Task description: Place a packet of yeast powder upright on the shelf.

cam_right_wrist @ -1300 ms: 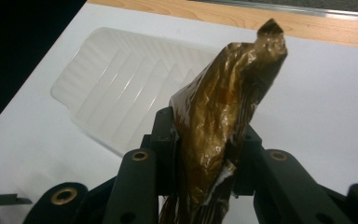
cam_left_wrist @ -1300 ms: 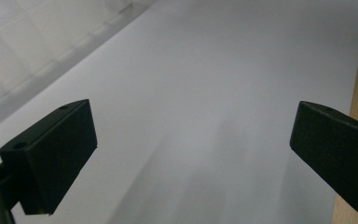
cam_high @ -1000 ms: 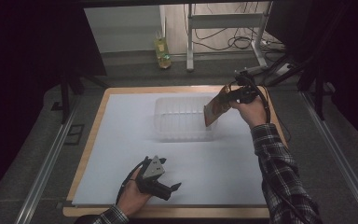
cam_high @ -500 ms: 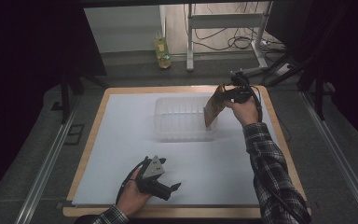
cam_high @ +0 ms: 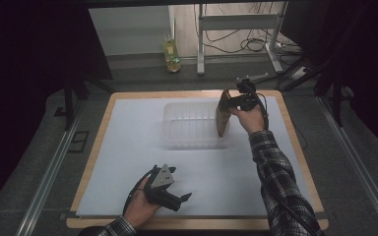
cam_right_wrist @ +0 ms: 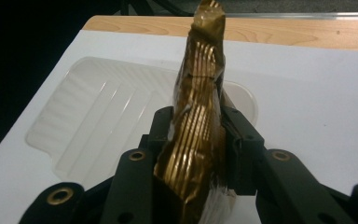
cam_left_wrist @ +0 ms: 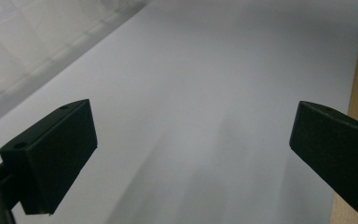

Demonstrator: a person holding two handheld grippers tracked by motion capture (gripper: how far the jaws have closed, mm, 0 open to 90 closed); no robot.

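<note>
A gold-brown foil packet hangs upright over the right end of a clear plastic tray. My right gripper is shut on it. In the right gripper view the ribbed packet is pinched between both jaws of the right gripper, with the clear tray below and to the left. My left gripper rests near the table's front edge. It stands open with nothing between its fingers, and white sheet lies under the left gripper.
A white sheet covers most of the wooden tabletop. A small yellow-green bottle stands on the floor beyond the far edge, beside metal stand legs and cables. Dark frames flank the table.
My right hand has carried the packet left and down, to the tray's right end, and the packet now hangs more upright. The left hand has kept still.
</note>
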